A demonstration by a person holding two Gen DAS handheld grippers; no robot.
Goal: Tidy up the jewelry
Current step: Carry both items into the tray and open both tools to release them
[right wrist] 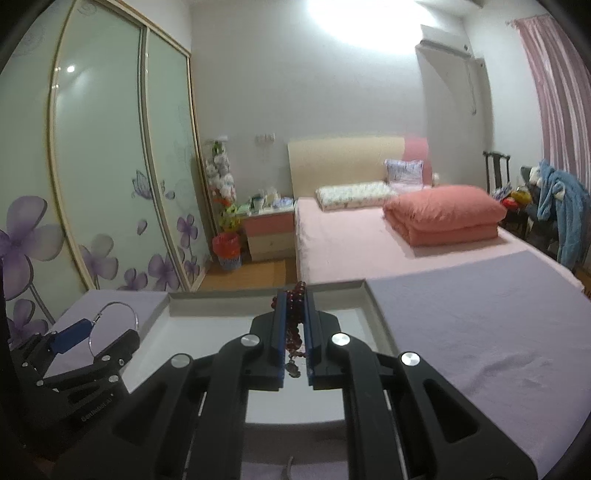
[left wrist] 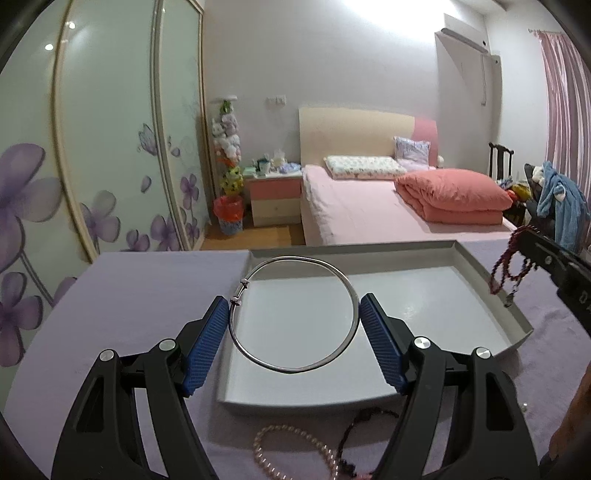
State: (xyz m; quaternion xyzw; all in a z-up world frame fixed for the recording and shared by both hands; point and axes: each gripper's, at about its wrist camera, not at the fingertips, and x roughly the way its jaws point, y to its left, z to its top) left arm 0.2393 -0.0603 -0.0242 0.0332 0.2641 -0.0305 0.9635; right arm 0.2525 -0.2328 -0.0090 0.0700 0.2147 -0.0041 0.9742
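grippers are carrying jewelry above a grey tray, the left gripper spanning a stiff, slippery silver bangle across its width while the right gripper is pinching a limp dark-red beaded strand, likely light.

Pretty dim, purple-tinted room, just one blown-out ceiling light up top. Heavy fisheye warp bends the wardrobe doors, dark corners, right wrist view slightly soft.
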